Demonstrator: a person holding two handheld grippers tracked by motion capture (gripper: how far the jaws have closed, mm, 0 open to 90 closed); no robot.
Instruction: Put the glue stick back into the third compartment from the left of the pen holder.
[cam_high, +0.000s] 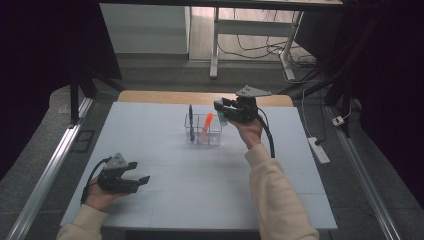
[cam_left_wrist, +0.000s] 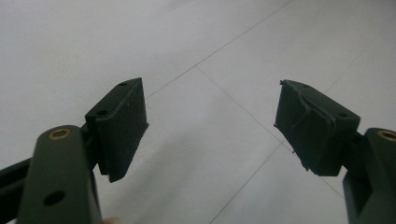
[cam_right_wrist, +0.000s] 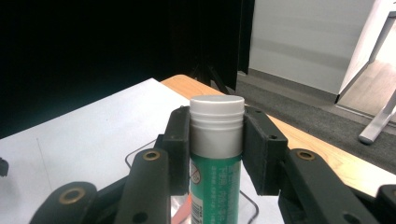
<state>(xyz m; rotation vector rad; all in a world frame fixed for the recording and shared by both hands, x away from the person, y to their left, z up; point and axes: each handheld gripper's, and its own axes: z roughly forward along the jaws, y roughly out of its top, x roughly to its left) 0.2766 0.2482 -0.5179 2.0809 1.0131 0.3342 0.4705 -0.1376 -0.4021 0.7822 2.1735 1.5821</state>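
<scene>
Green-bodied glue stick (cam_right_wrist: 215, 158): clamped upright between the right gripper (cam_right_wrist: 217, 151) pads, above the organiser's right edge.
Clear organiser (cam_high: 203, 136): holds blue pen (cam_high: 190, 116) and orange marker (cam_high: 206, 123), both leaning.
Risk: stick may catch the wire rim, tip the organiser, or slip, since it is gripped near its cap.
Left gripper (cam_left_wrist: 210, 126): jaws apart, empty, resting low over the white table (cam_high: 210, 190).

An office or lab room is showing here: a white bench (cam_high: 165, 200) is standing on grey carpet (cam_high: 165, 75), with desk legs (cam_high: 214, 45), trailing cables (cam_high: 255, 50) and a power strip (cam_high: 319, 150) lying behind.
</scene>
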